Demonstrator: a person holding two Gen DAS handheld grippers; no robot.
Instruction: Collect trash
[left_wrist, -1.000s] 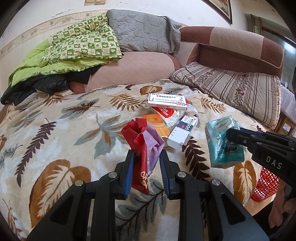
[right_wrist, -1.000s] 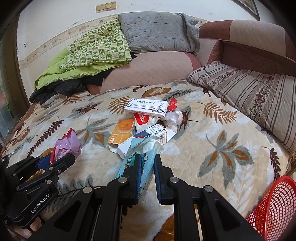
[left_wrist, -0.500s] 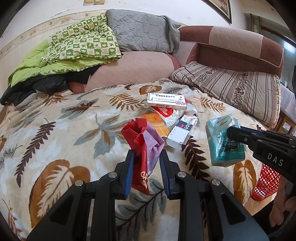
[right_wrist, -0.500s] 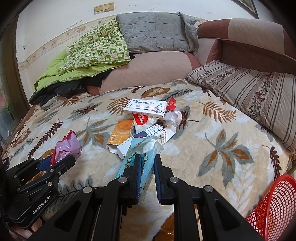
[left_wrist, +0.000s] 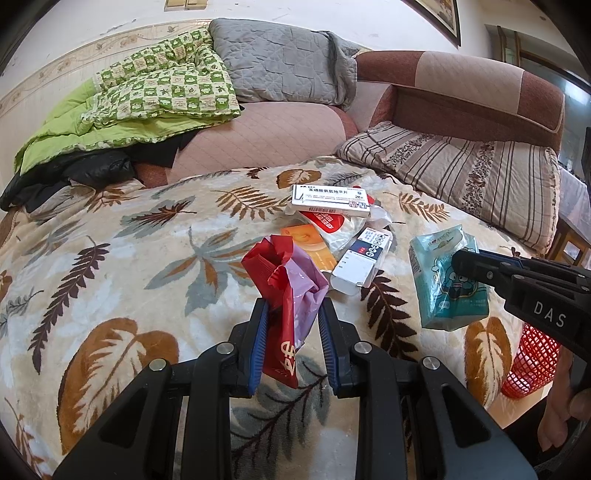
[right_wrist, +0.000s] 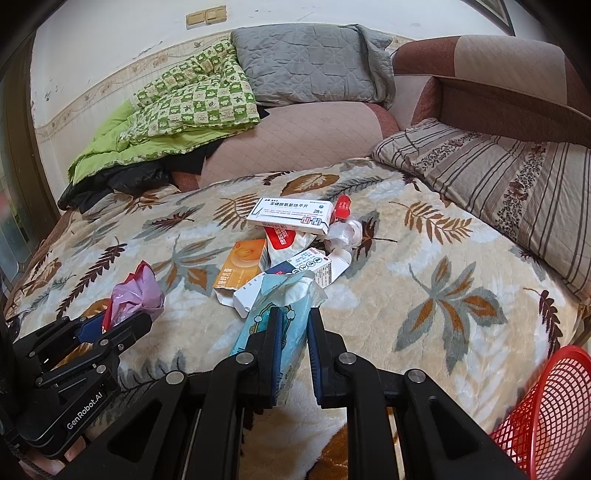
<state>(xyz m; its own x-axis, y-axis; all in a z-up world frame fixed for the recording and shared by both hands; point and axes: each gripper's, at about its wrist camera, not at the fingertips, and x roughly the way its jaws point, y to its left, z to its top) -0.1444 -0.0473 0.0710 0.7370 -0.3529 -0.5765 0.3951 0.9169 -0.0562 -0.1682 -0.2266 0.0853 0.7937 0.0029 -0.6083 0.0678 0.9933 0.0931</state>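
Both grippers, left gripper and right gripper, clamp wrappers; red basket interior unseen.

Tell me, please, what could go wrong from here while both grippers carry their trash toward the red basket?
The red and pink plastic bag sits loosely between the left gripper fingers, so it might slip out on the way. The red basket stands low beside the bed edge, on the right gripper side, so the left drop could miss. The soft tissue pack may sag and snag the rim.

Leaf-print bed, white wall
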